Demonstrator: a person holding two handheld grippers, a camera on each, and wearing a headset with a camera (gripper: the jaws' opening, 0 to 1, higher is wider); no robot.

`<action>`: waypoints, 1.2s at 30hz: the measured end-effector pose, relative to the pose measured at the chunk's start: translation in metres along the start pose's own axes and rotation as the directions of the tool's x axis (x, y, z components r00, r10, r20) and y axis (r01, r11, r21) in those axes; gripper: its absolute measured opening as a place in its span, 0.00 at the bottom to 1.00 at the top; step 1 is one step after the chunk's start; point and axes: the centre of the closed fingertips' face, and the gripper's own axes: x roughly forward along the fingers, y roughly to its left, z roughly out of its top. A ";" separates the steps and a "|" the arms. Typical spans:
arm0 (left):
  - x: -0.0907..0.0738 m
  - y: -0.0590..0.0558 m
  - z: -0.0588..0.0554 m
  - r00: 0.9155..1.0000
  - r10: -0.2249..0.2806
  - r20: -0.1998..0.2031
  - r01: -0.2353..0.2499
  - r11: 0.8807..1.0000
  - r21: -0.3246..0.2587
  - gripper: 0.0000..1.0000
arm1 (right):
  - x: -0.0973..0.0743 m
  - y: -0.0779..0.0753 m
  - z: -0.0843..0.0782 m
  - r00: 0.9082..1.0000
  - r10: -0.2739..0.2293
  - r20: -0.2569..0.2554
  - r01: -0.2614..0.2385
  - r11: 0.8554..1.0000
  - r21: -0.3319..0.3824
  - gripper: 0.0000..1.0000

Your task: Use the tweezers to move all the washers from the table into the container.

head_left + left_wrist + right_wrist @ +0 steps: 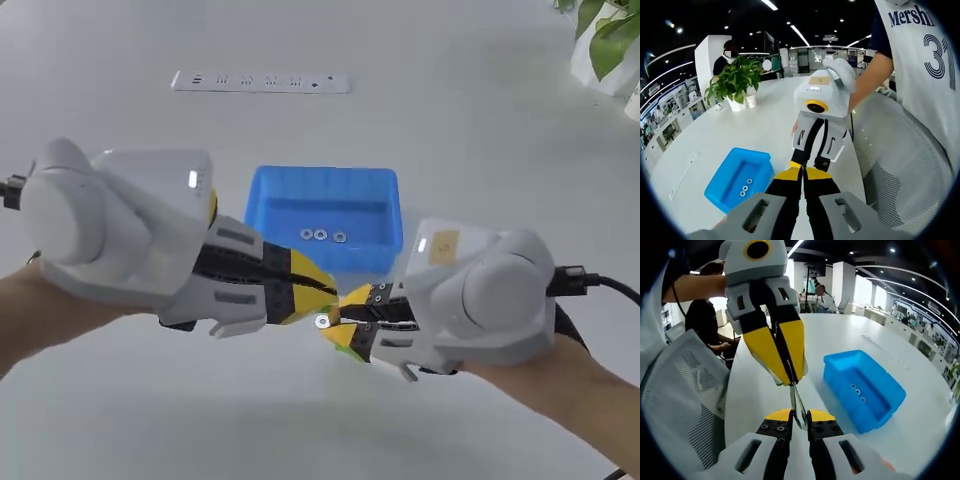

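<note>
My left gripper (325, 290) and right gripper (342, 326) meet tip to tip in front of the blue container (325, 178). Thin metal tweezers (796, 402) run from the left gripper's yellow jaws (787, 377) down into my right gripper's jaws (800, 416). Both pairs of jaws look shut on them. A single washer (322, 321) shows between the two tips; I cannot tell whether it lies on the table or is held. Three washers (321, 235) lie in a row inside the container (875, 412). In the left gripper view the container (722, 192) sits low at the left.
A white power strip (260, 82) lies at the far side of the white table. A potted plant (605, 35) stands at the far right corner. A mesh chair (900, 165) stands behind the person in a numbered shirt (920, 55).
</note>
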 end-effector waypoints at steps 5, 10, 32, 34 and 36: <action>0.002 0.001 -0.003 1.000 0.000 -0.005 0.000 1.000 0.002 0.05 | 0.001 -0.001 -0.002 1.000 0.001 -0.002 -0.001 1.000 0.004 0.13; 0.002 0.001 -0.004 1.000 -0.003 -0.011 0.003 1.000 0.000 0.05 | 0.003 -0.001 -0.003 1.000 0.008 -0.002 -0.008 1.000 0.012 0.13; 0.005 0.001 -0.004 1.000 -0.014 -0.016 0.014 1.000 -0.010 0.05 | 0.006 -0.002 -0.006 1.000 0.030 -0.004 -0.030 0.999 0.028 0.13; 0.006 0.001 -0.003 1.000 -0.018 -0.019 0.017 1.000 -0.007 0.05 | 0.006 -0.002 -0.008 0.999 0.039 -0.012 -0.038 0.999 0.028 0.13; 0.006 0.001 -0.003 1.000 -0.022 -0.019 0.022 1.000 -0.008 0.05 | 0.006 -0.002 -0.008 0.998 0.054 -0.011 -0.054 0.998 0.022 0.13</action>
